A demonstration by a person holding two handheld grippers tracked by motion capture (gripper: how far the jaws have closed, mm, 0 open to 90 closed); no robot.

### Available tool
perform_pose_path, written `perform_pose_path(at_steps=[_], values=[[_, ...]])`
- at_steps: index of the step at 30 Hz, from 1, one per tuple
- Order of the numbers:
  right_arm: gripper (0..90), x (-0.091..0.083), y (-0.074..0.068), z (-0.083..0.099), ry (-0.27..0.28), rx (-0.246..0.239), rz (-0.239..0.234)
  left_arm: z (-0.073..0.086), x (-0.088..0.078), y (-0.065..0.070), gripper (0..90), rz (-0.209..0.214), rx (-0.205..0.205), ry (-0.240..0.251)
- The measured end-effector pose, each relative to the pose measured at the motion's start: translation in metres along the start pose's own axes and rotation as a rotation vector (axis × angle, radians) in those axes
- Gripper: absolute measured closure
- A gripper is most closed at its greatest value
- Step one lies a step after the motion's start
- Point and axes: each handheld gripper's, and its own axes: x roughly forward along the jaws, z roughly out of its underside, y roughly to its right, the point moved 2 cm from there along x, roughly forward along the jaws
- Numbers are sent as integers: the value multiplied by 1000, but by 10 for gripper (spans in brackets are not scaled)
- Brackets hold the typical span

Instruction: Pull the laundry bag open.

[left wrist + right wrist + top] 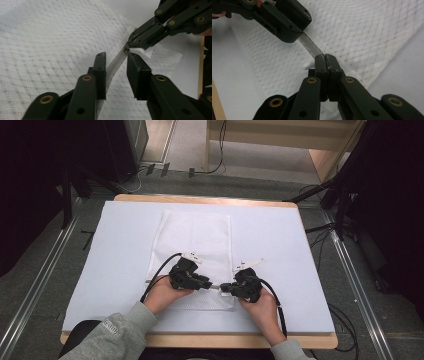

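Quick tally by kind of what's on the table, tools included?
White mesh bag: 1
Clear zipper strip on the bag: 1
Black two-jaw tools: 2, the left tool and the right tool
White table cover: 1
Total: 5

The mesh bag is white, with a woven pattern of small diamonds and dots. Its zipper strip is grey and half clear. The table cover is plain white, the table edge is light wood. Both grippers are black with brass-coloured rivets.
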Motion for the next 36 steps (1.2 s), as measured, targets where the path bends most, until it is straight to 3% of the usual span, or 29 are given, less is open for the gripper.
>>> perform_pose_path(at_steps=[4,10,15,24,36], values=[[900,-3,-1,-4,31,-7,-4,-2,-2,1,642,-4,1,10],[900,-11,5,-3,39,9,21,-3,0,2,646,5,-1,9],[900,-11,9,-1,21,10,35,-4,3,4,670,10,-19,5],[900,-5,9,1,-9,4,55,-5,11,6,742,14,-16,-12],[900,-2,7,4,22,-29,55,-4,21,6,759,18,-15,-31]])
